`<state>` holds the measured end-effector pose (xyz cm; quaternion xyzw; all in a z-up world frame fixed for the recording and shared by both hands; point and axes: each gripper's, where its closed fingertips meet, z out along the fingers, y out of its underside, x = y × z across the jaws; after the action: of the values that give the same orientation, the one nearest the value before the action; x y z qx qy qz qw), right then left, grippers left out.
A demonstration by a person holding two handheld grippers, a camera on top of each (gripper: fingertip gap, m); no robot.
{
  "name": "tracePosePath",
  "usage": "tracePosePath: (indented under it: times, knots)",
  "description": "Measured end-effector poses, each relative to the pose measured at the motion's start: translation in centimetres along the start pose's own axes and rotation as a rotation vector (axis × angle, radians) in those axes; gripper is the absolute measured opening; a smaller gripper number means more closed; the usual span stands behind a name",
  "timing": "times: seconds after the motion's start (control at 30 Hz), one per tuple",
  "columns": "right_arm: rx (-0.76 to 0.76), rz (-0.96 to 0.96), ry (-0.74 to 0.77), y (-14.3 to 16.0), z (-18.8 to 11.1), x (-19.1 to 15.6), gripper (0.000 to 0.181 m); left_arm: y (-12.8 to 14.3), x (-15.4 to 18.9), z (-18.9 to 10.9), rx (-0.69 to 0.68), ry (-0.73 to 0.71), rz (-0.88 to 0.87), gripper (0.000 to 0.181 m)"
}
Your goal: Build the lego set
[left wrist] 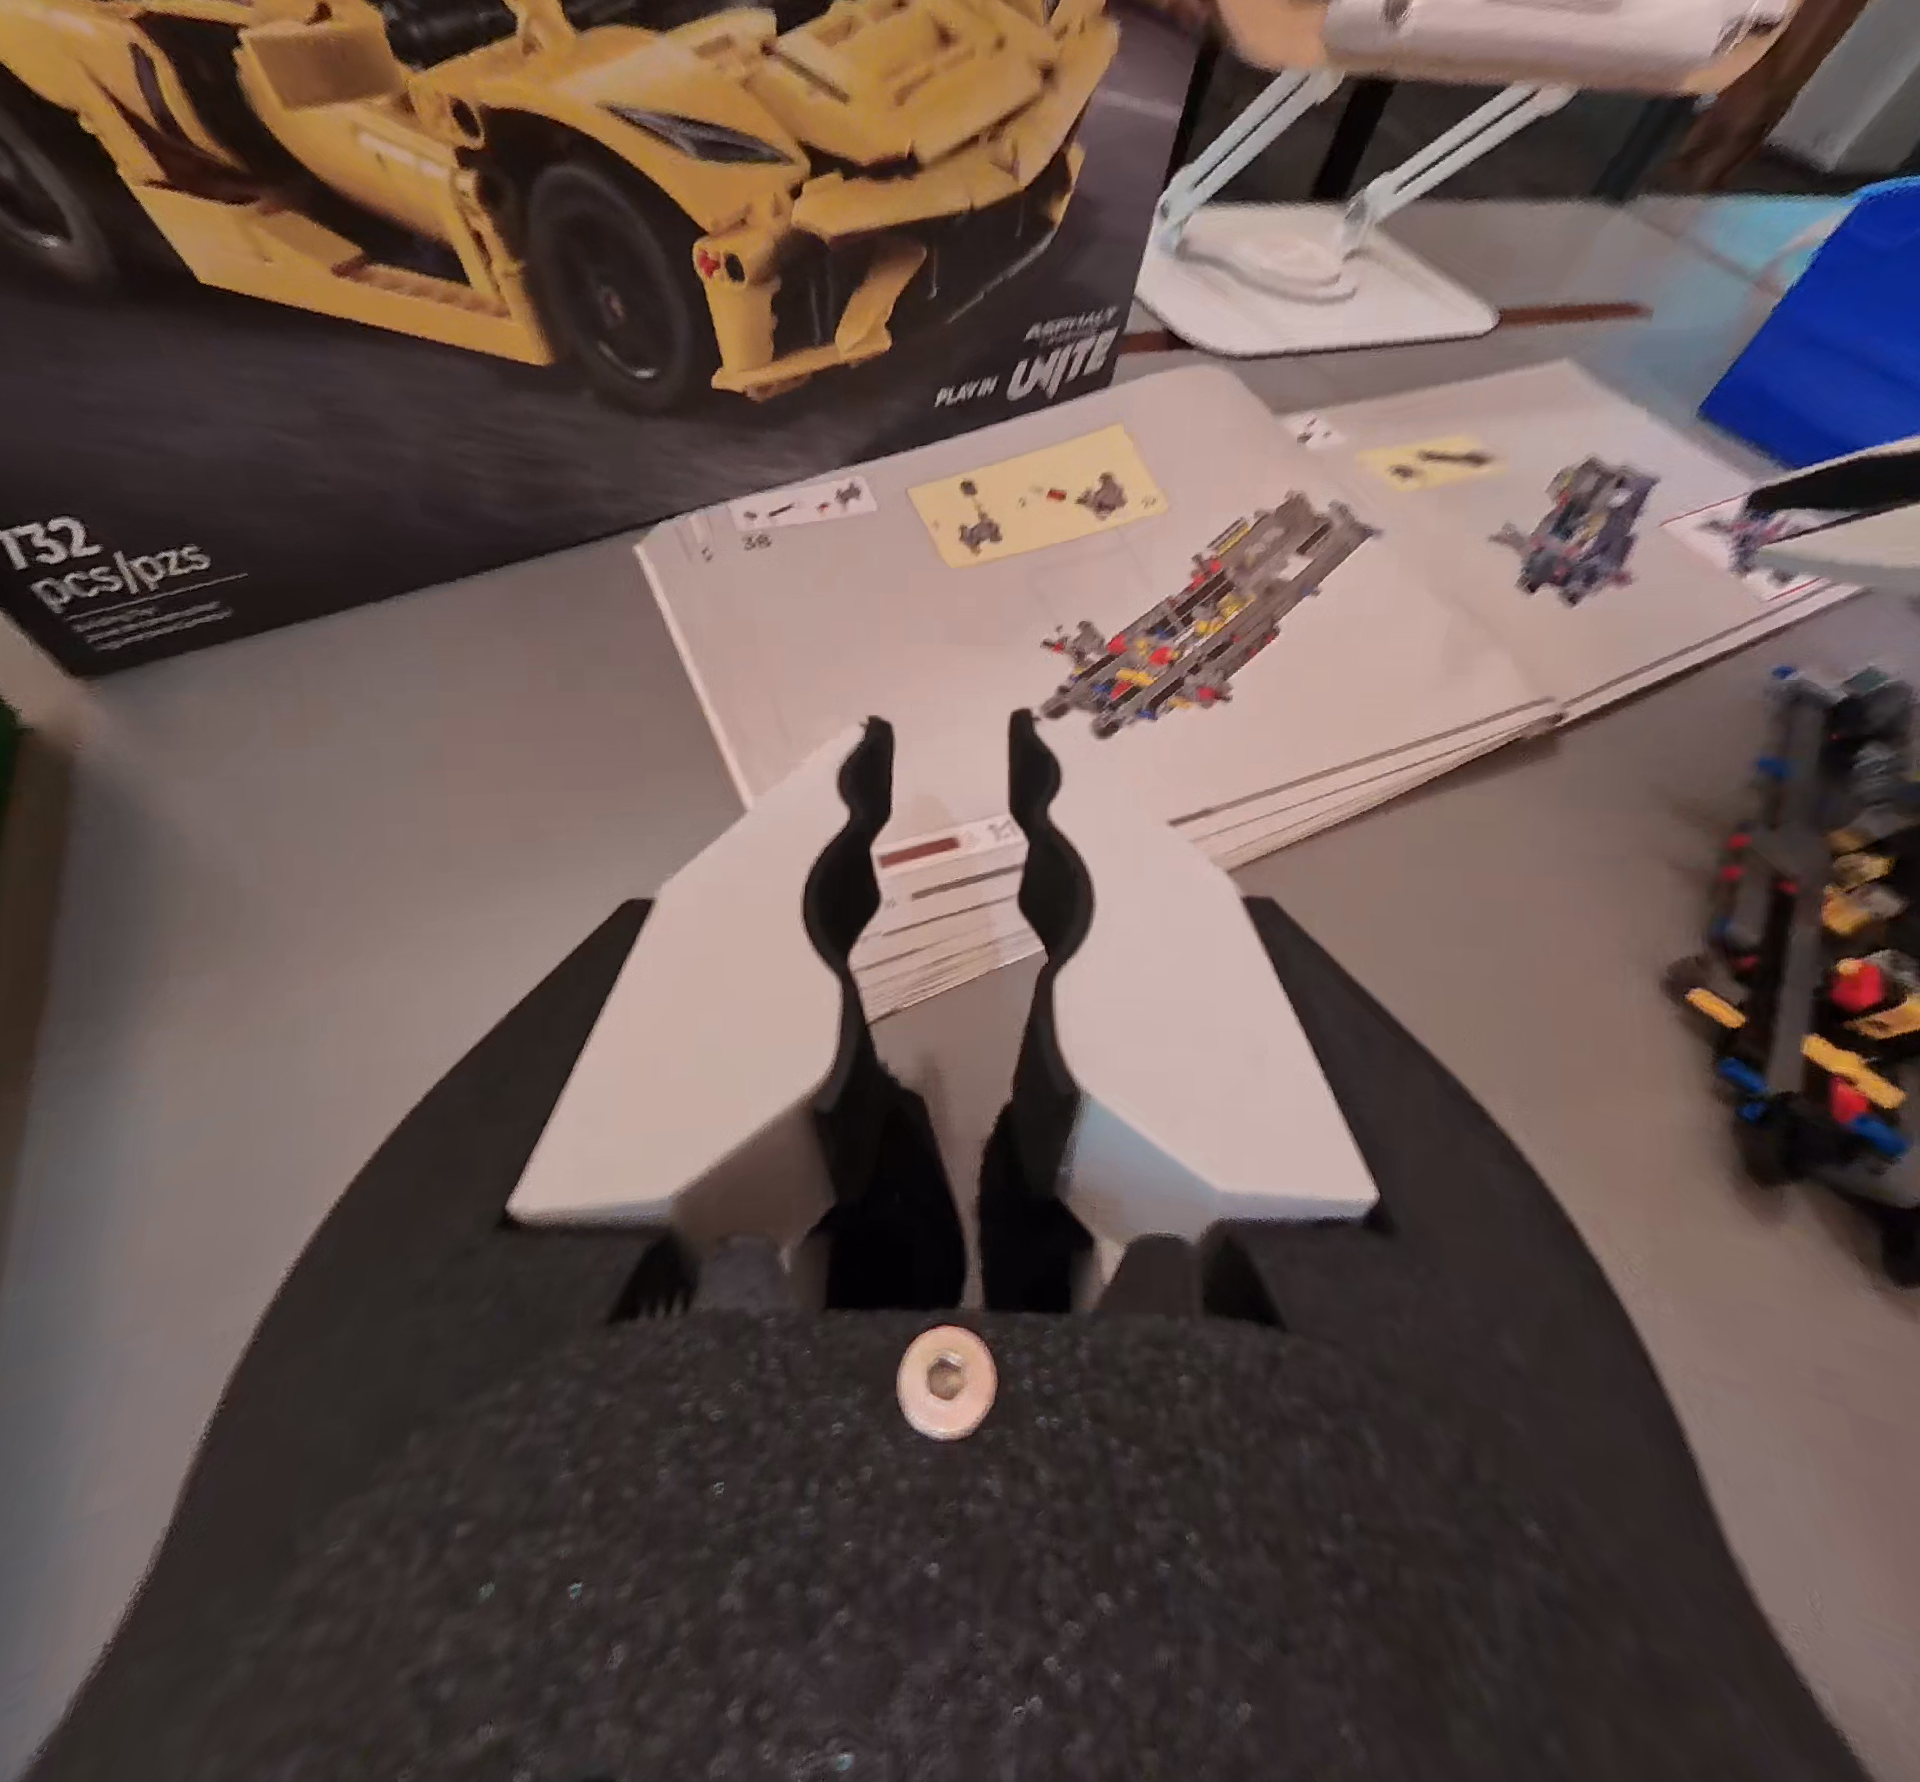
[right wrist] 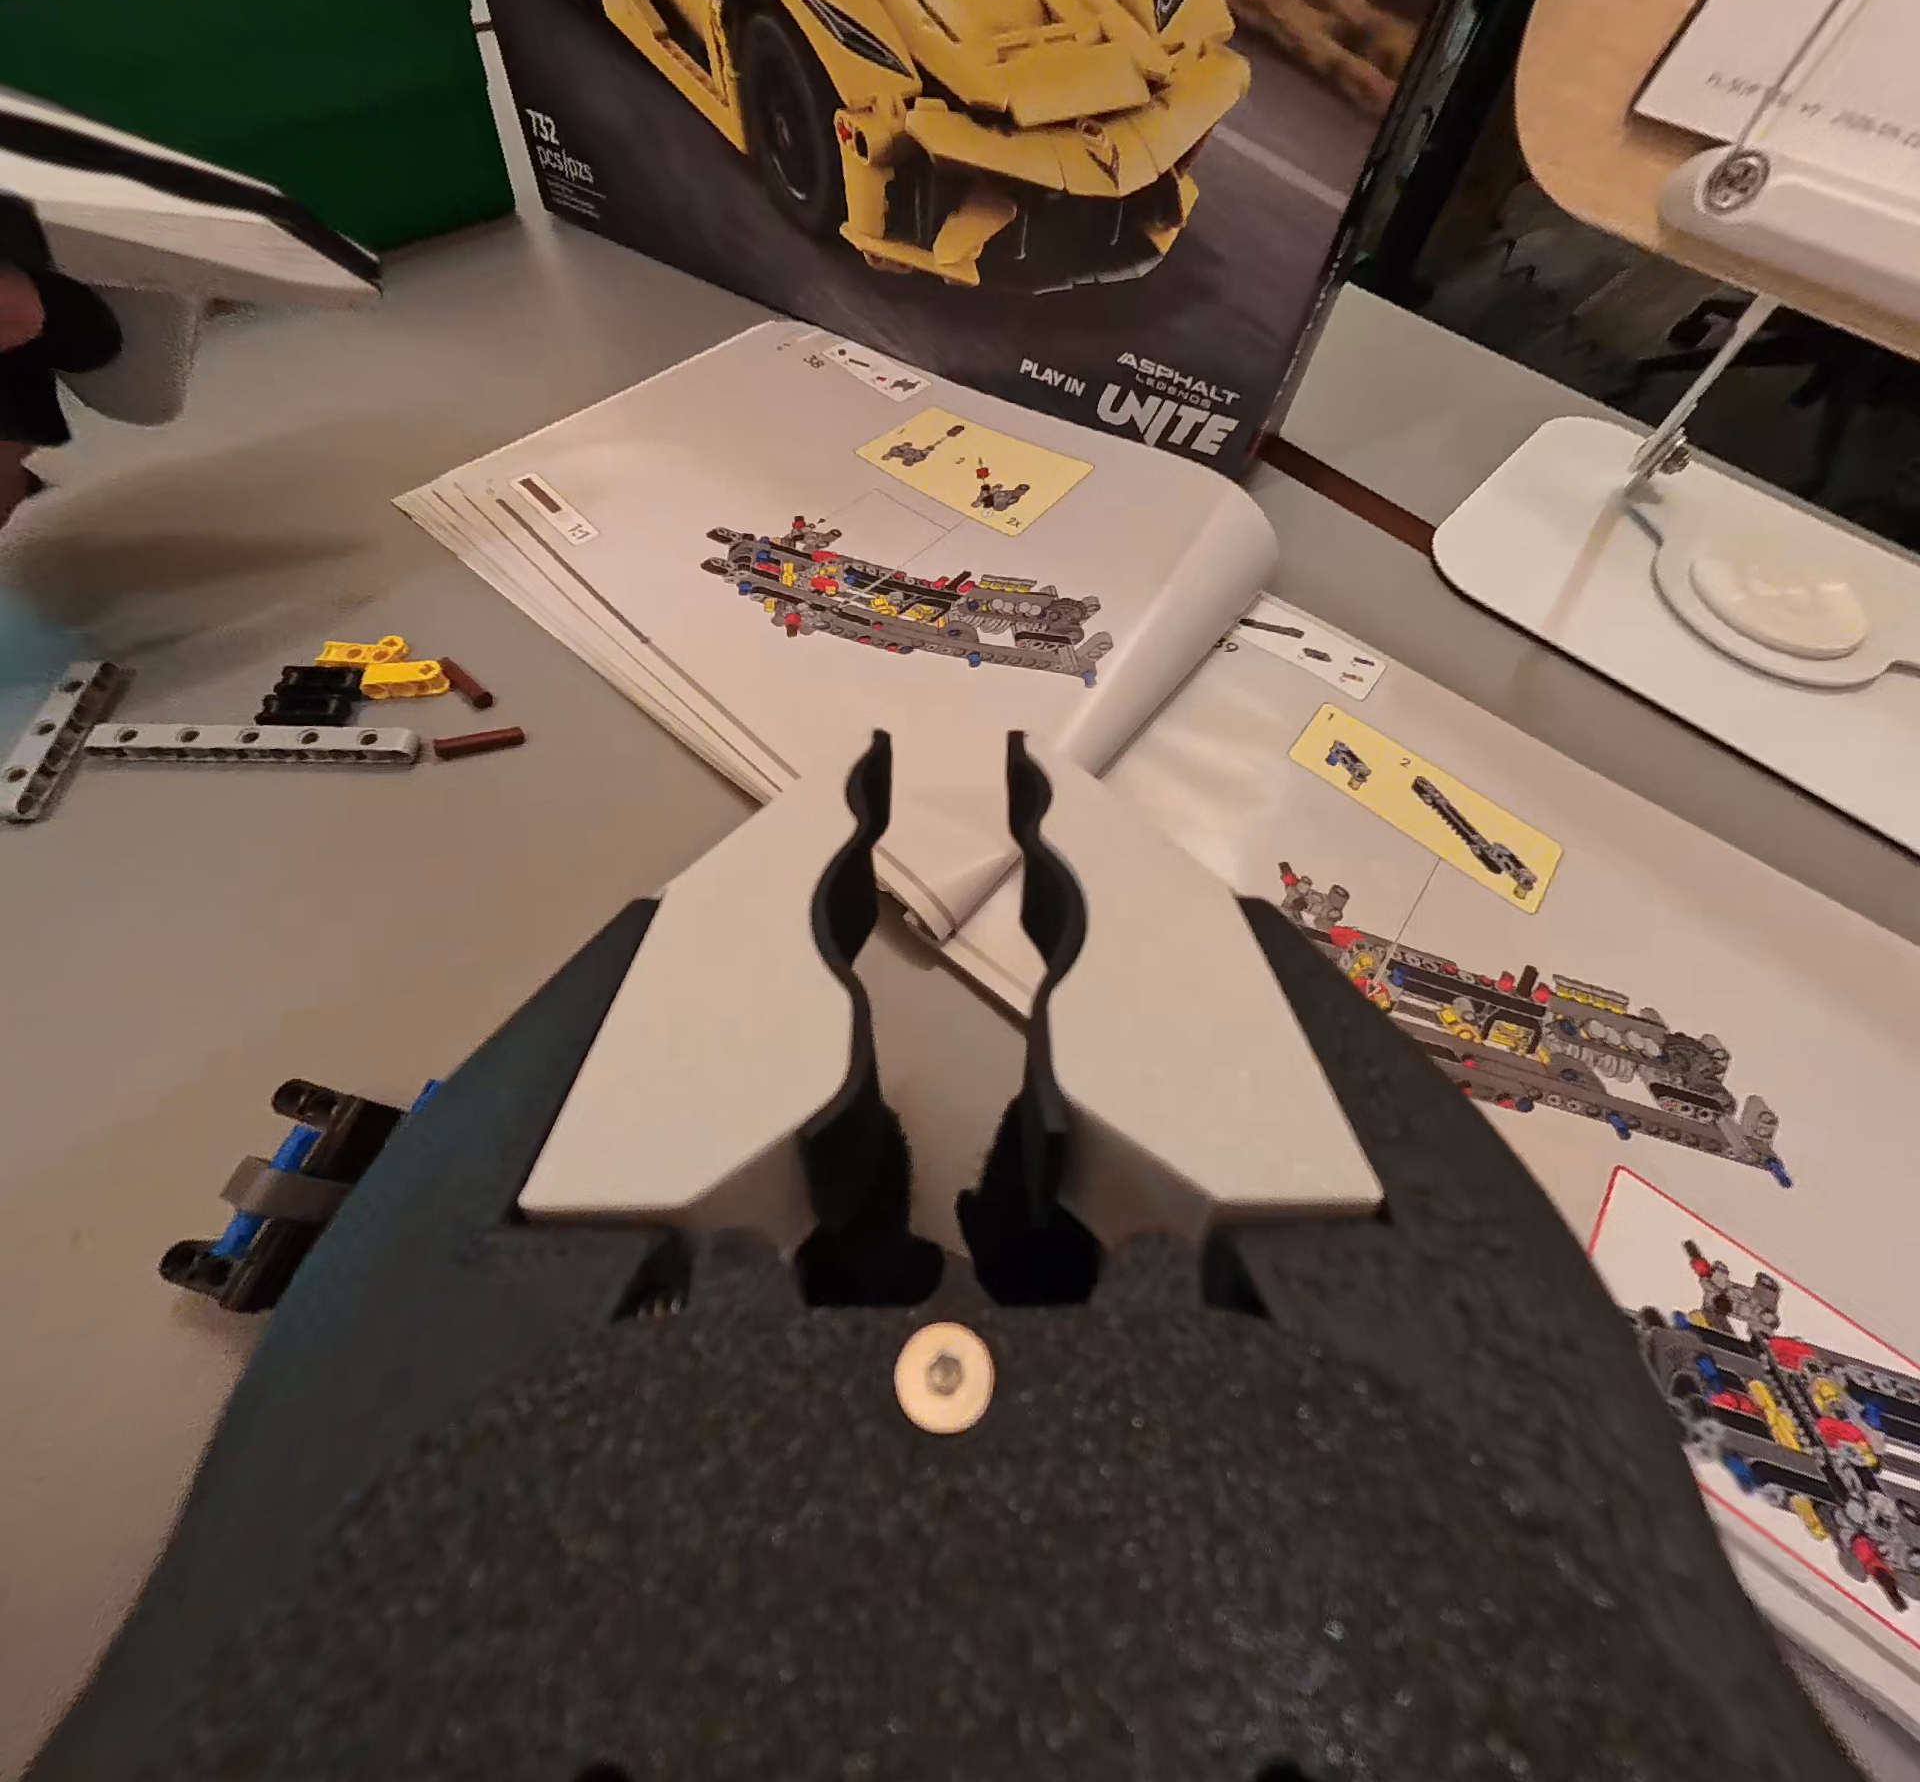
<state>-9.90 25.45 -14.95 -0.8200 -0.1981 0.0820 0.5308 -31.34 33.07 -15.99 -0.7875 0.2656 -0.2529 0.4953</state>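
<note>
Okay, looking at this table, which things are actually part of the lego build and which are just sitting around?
Part of the build:
- open instruction booklet
- half-built chassis
- loose pieces: grey beams, yellow and black connectors, brown pins
- small black and blue assembly
- set box

Just lying about:
- white document stand
- green bin
- blue bin

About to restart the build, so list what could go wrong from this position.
1. Both the left gripper and right gripper are open and empty over the open instruction booklet; lowering either could crease or drag a page.
2. The loose pieces lie near the table's left side; a sweep could scatter them.
</note>
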Motion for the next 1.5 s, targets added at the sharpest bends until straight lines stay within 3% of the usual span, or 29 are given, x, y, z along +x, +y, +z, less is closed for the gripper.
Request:
tracePosePath:
  times: [0.27,0.33,0.4,0.47,0.57,0.67,1.0,1.13,1.2,1.33,1.5]
  knots:
    - [-0.036,-0.15,0.202,0.6,-0.2,1.5,0.007,0.3,-1.4,-0.4,-0.007,0.002,-0.092,0.02]
    - [-0.086,-0.14,0.191,1.5,0.4,1.4,0.007,1.8,-1.4,0.9,-0.117,0.003,-0.055,0.017]
    - [-0.127,-0.119,0.167,2.2,1.0,1.3,0.007,1.5,-1.0,2.5,-0.183,0.023,0.005,0.017]
    - [-0.169,-0.109,0.139,2.6,1.5,1.3,0.007,1.1,-0.4,4.5,-0.253,0.056,0.098,0.0]
    - [-0.17,-0.097,0.143,2.2,1.0,1.3,0.003,3.7,-0.5,7.4,-0.475,0.066,0.237,0.0]
    - [-0.146,-0.088,0.144,1.9,0.4,1.2,0.003,5.1,-0.3,7.8,-0.511,0.077,0.264,0.0]
    - [-0.143,-0.101,0.125,2.0,0.3,0.6,0.003,6.1,0.4,5.4,-0.463,0.087,0.159,0.001]
    - [-0.117,-0.091,0.122,1.4,0.0,0.7,0.004,2.7,-0.1,3.8,-0.345,0.026,0.184,0.018]
    - [-0.112,-0.081,0.118,1.3,-0.3,1.0,0.004,2.0,2.1,1.9,-0.306,0.122,0.177,0.02]
    - [-0.087,-0.079,0.126,0.8,-0.9,1.3,0.004,4.5,6.7,-1.2,-0.39,0.311,0.257,0.021]
    - [-0.092,-0.084,0.109,0.9,-0.9,0.9,0.004,5.4,10.1,-0.9,-0.484,0.297,0.159,0.017]
